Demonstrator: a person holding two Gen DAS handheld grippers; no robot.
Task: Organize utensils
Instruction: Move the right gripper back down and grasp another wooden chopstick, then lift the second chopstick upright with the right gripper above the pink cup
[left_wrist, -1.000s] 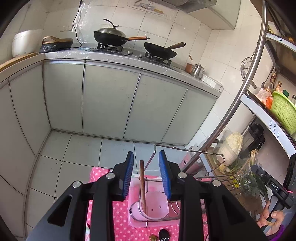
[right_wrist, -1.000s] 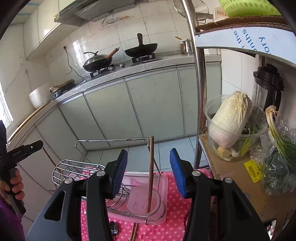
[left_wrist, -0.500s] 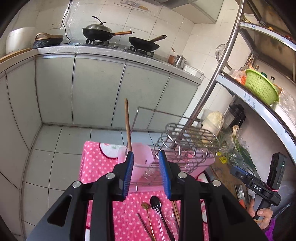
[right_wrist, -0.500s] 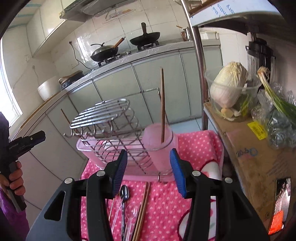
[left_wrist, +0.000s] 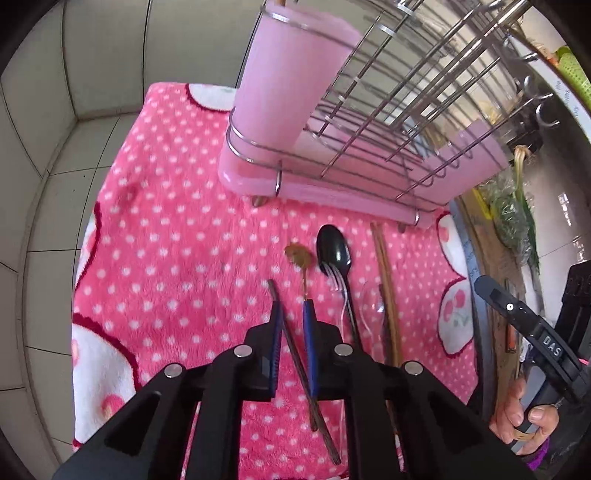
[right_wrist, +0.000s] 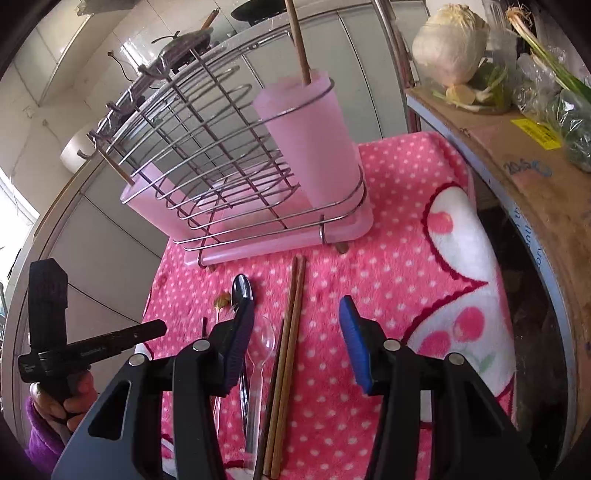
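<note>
The chopstick between the left gripper's closing jaws passes under the gripper body, and whether the pads already press it cannot be told. The far end of the chopstick standing in the pink cup is cut off by the top edge. The clear spoon is faint against the blanket, its handle partly behind the right gripper's left finger. Near ends of the paired chopsticks run off the bottom edge.

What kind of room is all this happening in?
Most likely a home kitchen: a wire dish rack with a pink utensil cup, a wok on the stove behind, and a cabbage on a shelf.
</note>
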